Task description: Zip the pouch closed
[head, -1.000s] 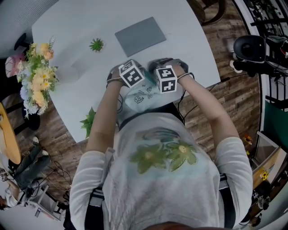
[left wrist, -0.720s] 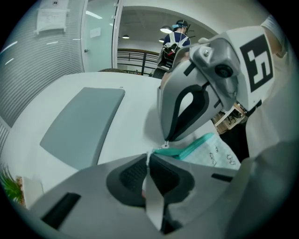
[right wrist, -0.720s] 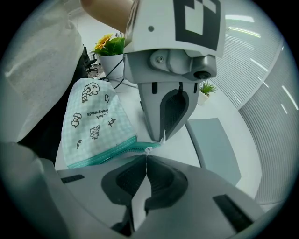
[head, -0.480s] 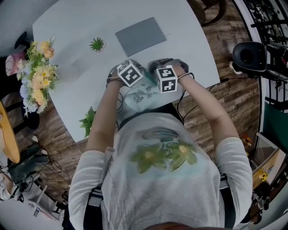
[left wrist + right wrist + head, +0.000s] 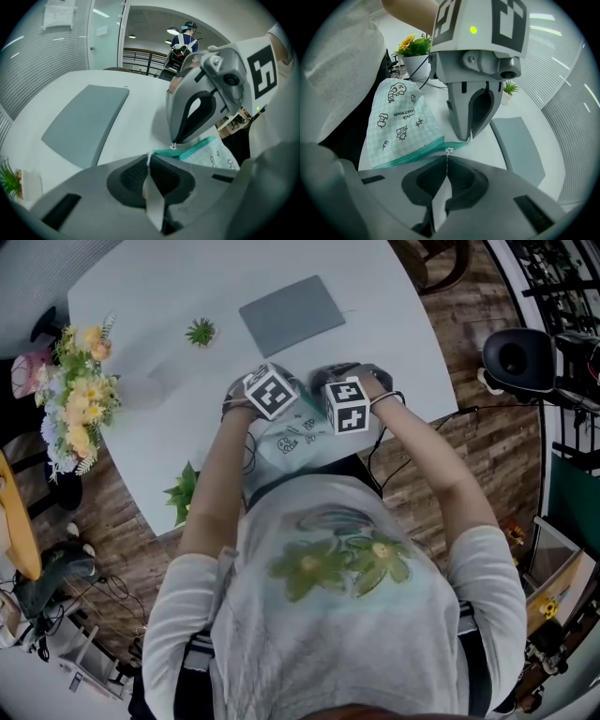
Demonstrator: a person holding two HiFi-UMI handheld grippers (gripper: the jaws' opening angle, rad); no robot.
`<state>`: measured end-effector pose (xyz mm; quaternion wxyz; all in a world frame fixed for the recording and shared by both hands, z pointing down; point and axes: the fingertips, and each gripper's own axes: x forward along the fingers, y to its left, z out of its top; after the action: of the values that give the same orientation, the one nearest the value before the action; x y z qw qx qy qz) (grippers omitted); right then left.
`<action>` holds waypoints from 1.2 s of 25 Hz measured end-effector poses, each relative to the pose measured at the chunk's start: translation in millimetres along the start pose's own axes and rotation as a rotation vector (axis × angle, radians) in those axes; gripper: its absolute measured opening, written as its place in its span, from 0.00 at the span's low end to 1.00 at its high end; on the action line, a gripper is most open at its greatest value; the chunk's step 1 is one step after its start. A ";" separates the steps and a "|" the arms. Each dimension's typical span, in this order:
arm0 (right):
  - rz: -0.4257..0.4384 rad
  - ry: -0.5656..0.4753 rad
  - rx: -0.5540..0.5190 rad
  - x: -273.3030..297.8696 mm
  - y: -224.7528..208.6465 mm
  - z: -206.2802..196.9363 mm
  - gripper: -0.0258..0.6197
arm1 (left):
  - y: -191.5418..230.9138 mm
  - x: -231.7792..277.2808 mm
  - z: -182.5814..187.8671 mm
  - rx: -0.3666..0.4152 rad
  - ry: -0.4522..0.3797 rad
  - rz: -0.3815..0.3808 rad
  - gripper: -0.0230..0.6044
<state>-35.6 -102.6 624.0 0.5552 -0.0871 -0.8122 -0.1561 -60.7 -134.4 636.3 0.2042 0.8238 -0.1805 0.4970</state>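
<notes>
A pale checked pouch with doodle prints and a teal zipper band lies at the white table's near edge, half under my arms in the head view. My left gripper is shut on the white end tab of the pouch's zipper. Facing it a short way along the zipper, my right gripper is shut on the small white zipper pull. Both tips nearly meet at one end of the zipper. In the head view the marker cubes hide both pairs of jaws.
A flat grey pad lies farther back on the table. There is a tiny green plant beside it, a flower bouquet at the left edge and a leafy plant by the near-left edge. A black chair stands right of the table.
My left gripper's cube has rolled slightly. Both grippers and the pouch stay where they were.
</notes>
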 end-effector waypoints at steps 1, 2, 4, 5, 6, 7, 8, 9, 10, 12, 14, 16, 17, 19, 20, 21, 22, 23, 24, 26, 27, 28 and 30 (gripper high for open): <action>0.000 -0.001 0.003 0.0 0.2 -0.2 0.07 | -1.7 1.6 -0.8 -0.004 0.005 -0.005 0.07; 0.001 -0.002 0.004 0.0 0.7 -0.1 0.07 | -2.7 2.7 -1.2 -0.007 0.009 -0.005 0.07; 0.006 -0.003 0.000 -0.2 1.4 0.1 0.07 | -1.7 2.4 0.0 -0.006 0.016 0.007 0.07; 0.008 -0.002 -0.003 -0.5 1.3 0.1 0.07 | 0.1 1.0 1.7 -0.006 0.017 0.015 0.07; 0.011 -0.001 -0.004 -0.9 1.2 0.2 0.07 | 1.4 0.1 2.7 -0.011 0.019 0.019 0.07; 0.015 0.000 -0.003 -1.3 1.5 0.3 0.07 | 0.9 0.8 1.7 -0.022 0.026 0.013 0.07; 0.021 0.000 0.000 -1.4 2.1 0.4 0.07 | -0.4 2.4 -0.1 -0.034 0.035 0.005 0.07; 0.025 0.000 0.003 -1.1 2.6 0.3 0.07 | -1.3 3.5 -1.2 -0.041 0.042 0.000 0.07; 0.026 -0.001 0.007 -0.9 3.0 0.2 0.07 | -1.8 4.0 -1.5 -0.044 0.046 -0.001 0.07; 0.032 -0.003 0.014 -1.4 4.3 0.2 0.07 | -1.7 4.0 -0.7 -0.045 0.050 0.005 0.07; 0.039 -0.001 0.013 -1.1 5.7 -1.2 0.07 | 2.1 0.5 2.8 -0.035 0.051 0.030 0.07; 0.038 0.000 0.008 -1.8 6.3 -2.1 0.07 | 4.9 -2.0 4.6 -0.029 0.054 0.048 0.07; 0.033 -0.001 0.008 -2.6 6.1 -2.5 0.07 | 2.5 0.0 2.3 -0.039 0.060 0.036 0.07; 0.028 -0.003 0.016 -3.4 6.0 -3.8 0.07 | -1.6 3.7 -1.2 -0.059 0.068 0.019 0.07; 0.029 -0.005 0.019 -3.5 6.1 -4.3 0.07 | -2.1 4.3 -1.6 -0.065 0.070 0.019 0.07; 0.032 -0.006 0.019 -3.4 6.4 -4.4 0.07 | -1.9 4.6 -1.4 -0.067 0.071 0.020 0.07; 0.034 -0.006 0.014 -3.2 6.8 -4.4 0.07 | -1.4 4.6 -1.1 -0.069 0.072 0.023 0.07; 0.037 -0.003 0.007 -3.0 7.3 -4.3 0.07 | -0.7 4.6 -0.8 -0.071 0.074 0.024 0.07; 0.039 -0.001 -0.001 -2.7 7.6 -4.1 0.07 | -0.1 4.5 -0.6 -0.075 0.074 0.025 0.07; 0.042 -0.003 -0.002 -2.4 7.7 -3.9 0.07 | -0.1 3.9 -0.6 -0.083 0.075 0.026 0.07; 0.045 -0.005 0.003 -2.3 7.8 -4.0 0.07 | -0.3 3.6 -0.6 -0.088 0.075 0.027 0.07; 0.048 -0.008 0.009 -2.3 8.0 -4.2 0.07 | -0.4 3.4 -0.4 -0.092 0.074 0.030 0.07; 0.056 -0.013 0.018 -2.4 8.3 -4.6 0.07 | -0.1 3.7 0.0 -0.100 0.076 0.037 0.07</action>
<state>-28.1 -96.4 624.6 0.5549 -0.1058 -0.8144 -0.1328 -59.0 -134.7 639.6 0.2427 0.7896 -0.2123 0.5221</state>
